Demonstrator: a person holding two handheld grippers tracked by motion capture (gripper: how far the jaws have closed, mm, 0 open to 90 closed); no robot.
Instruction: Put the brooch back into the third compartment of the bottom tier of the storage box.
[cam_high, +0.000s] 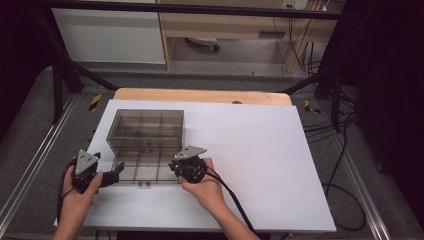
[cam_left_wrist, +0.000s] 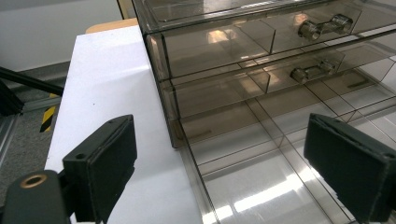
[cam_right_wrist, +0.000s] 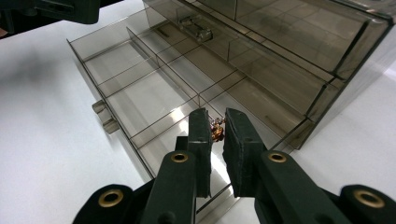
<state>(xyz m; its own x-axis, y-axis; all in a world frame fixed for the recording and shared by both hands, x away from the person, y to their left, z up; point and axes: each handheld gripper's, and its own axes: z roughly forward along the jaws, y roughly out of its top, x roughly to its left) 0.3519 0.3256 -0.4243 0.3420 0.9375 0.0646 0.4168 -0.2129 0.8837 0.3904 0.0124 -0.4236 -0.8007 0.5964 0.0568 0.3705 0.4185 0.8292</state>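
White work surface (cam_high: 260, 150) laid over a light wooden tabletop (cam_high: 200, 95), whose rounded far edge shows in the upper middle of the high view. Grey carpeted floor (cam_high: 30, 150) on both sides. Metal floor rails (cam_high: 35, 155) run diagonally at the left and right edges. Black frame struts (cam_high: 57, 85) stand at upper left and upper right, with a black crossbar (cam_high: 200, 9) along the top. Yellow-and-black hazard tape (cam_high: 95, 101) marks the floor near both far table corners. White cabinet panel (cam_high: 110, 35) at upper left; light wooden desk (cam_high: 225, 25) at upper centre. Black cables (cam_high: 345, 145) trail over the floor at right. Dark surroundings at the far left and right; even overhead lighting.
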